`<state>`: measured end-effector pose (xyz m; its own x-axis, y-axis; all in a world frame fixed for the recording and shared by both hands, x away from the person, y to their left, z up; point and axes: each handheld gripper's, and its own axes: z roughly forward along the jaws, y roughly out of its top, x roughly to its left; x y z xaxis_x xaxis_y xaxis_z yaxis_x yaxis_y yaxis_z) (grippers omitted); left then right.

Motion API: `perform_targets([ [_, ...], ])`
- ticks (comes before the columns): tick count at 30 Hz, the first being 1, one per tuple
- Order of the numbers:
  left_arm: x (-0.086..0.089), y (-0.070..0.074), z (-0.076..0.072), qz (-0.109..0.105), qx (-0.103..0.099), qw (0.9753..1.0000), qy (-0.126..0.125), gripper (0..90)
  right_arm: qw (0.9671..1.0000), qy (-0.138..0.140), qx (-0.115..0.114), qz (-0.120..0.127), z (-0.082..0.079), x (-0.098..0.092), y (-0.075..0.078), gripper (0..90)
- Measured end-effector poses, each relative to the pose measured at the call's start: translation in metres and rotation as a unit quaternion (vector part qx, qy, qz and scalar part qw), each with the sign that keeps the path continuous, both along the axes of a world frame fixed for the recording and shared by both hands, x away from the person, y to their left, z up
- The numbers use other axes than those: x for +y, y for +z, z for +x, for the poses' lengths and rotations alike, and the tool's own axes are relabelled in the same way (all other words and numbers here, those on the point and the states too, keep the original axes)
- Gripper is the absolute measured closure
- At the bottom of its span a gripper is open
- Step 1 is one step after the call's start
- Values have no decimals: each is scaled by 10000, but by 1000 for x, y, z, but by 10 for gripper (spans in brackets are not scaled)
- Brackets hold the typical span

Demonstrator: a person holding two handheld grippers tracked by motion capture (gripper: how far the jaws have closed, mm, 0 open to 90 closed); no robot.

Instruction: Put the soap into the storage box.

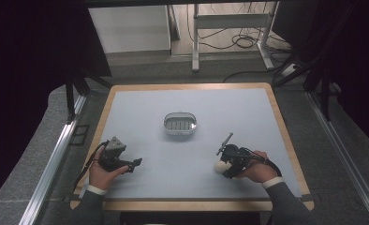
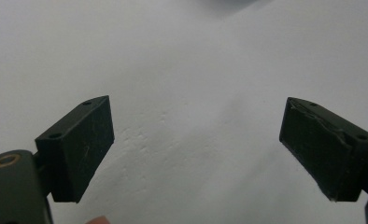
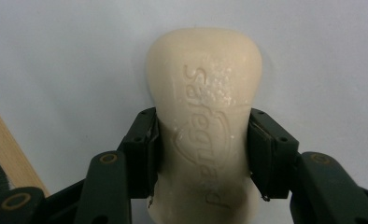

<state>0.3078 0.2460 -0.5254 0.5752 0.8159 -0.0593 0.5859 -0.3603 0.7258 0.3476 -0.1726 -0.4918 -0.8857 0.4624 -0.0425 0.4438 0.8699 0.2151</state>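
A cream bar of soap [image 3: 204, 126] with embossed lettering lies on the pale grey table mat, and my right gripper [image 3: 202, 151] is shut on its narrow middle, one jaw pressed against each side. From above, the soap [image 1: 218, 166] peeks out at the left of the right gripper [image 1: 229, 161], near the table's front right. A white oval soap dish [image 1: 180, 123] with a ribbed floor sits at the table's middle, apart from both grippers. My left gripper [image 1: 135, 164] rests at the front left, and its jaws [image 2: 196, 149] stand wide open over bare mat with nothing between them.
The mat [image 1: 187, 103] covers a wooden table whose edge [image 1: 285, 136] shows along the sides. Beyond the far edge stand a metal desk frame [image 1: 229, 28] and loose cables [image 1: 243, 42] on the floor. Metal rails [image 1: 56, 154] run along both sides of the table.
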Motion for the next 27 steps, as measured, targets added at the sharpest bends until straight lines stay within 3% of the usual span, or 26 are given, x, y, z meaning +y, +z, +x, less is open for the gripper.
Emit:
perform_targets([
  [6, 1, 0, 0, 9, -11, 10000, -15, 105, 9999, -12, -88, 61, 3, -3, 10, 486],
  [7, 0, 0, 0, 8, -1, 10000, -3, 105, 10000, -14, 48, 56, 4, -4, 10, 486],
  [11, 1, 1, 0, 1, -20, 10000, -2, 105, 10000, 34, 47, -16, 3, -3, 5, 487],
  [17, 1, 0, 0, 18, -11, 10000, -17, 105, 9999, 5, -5, 123, 5, -6, 9, 487],
  [27, 0, 0, 0, 4, 11, 10000, -2, 105, 9989, -50, -176, 427, 9, -9, 28, 487],
])
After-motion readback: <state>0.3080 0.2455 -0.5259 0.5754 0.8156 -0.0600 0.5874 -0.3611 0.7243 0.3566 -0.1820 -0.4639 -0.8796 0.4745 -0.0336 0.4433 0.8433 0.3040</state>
